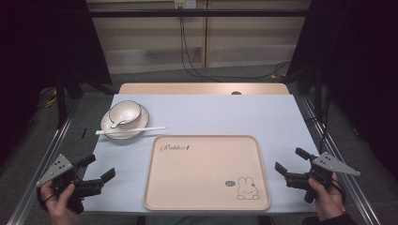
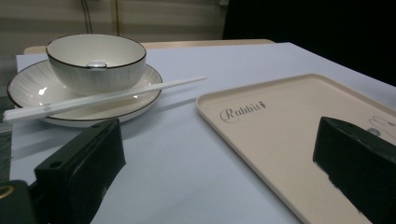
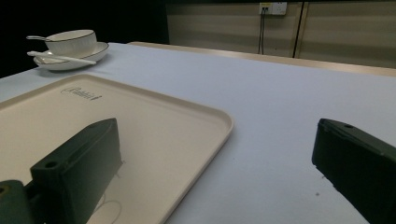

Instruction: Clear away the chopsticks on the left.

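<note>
- High view: your left gripper (image 1: 101,176) and right gripper (image 1: 287,161) stand spread wide, holding nothing, flanking the tray (image 1: 206,205).
- Left gripper view: the bowl (image 2: 95,60) sits on its plate (image 2: 28,91), chopsticks (image 2: 105,97) across; approach level, lifting the chopsticks first.
- Right gripper view: the tray rim (image 3: 219,133) lies just beside; steady it.

Glossy ceramic bowl (image 2: 95,60), matt plastic tray (image 1: 206,173)

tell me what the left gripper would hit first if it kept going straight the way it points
Probably the plate with the bowl and chopsticks. The left gripper, jaws open, also faces the tray's corner; depth is unclear, and bare tablecloth lies in between.
</note>
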Motion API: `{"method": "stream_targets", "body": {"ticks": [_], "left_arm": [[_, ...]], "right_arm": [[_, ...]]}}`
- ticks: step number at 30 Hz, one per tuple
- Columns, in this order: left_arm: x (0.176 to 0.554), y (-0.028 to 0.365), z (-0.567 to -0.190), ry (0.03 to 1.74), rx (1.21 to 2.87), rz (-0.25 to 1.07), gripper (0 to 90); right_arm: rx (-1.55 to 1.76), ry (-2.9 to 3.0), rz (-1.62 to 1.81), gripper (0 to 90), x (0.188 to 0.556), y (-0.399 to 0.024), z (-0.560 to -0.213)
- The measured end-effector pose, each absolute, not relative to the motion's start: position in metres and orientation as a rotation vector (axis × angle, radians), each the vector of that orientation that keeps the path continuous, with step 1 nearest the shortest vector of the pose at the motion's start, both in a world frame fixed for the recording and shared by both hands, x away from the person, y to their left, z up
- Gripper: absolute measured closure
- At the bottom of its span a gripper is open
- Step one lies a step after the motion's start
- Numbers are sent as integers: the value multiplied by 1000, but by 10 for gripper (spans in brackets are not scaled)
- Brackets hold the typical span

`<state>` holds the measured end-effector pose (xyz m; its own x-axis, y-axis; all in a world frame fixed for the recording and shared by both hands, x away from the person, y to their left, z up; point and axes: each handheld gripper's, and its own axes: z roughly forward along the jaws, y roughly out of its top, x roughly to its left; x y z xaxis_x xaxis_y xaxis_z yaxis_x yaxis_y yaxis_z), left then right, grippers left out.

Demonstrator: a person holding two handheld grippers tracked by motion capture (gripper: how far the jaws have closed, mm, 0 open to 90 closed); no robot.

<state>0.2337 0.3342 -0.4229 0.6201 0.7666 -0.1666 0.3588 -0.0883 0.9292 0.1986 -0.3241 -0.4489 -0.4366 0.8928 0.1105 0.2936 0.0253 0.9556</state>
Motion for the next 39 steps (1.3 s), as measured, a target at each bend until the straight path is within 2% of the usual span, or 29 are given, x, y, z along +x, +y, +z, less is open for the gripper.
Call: {"method": "stream_targets", "body": {"ticks": [6,9,19,28,31,33,35,37,39], "left_arm": [[244,352,-422,940,1715,424,26],[255,359,-424,958,1781,392,44],[291,357,-410,952,1873,447,55],[322,357,-408,857,1945,404,68],[337,357,-409,813,2041,408,124],[344,357,-411,794,2062,403,187],[349,356,-412,796,2061,393,187],[357,356,-414,778,2076,385,257],[363,355,-415,764,2088,416,285]], "right_arm": [[1207,1768,1416,10,199,-325,-450],[1198,1767,1411,10,199,-325,-450],[1208,1755,1413,11,199,-324,-450],[1205,1776,1402,13,199,-325,-450],[1206,1776,1402,13,199,-324,-450],[1202,1774,1400,14,199,-324,-450],[1205,1774,1399,14,199,-324,-450],[1211,1766,1409,14,199,-324,-450],[1202,1774,1397,14,199,-324,-450]]}}
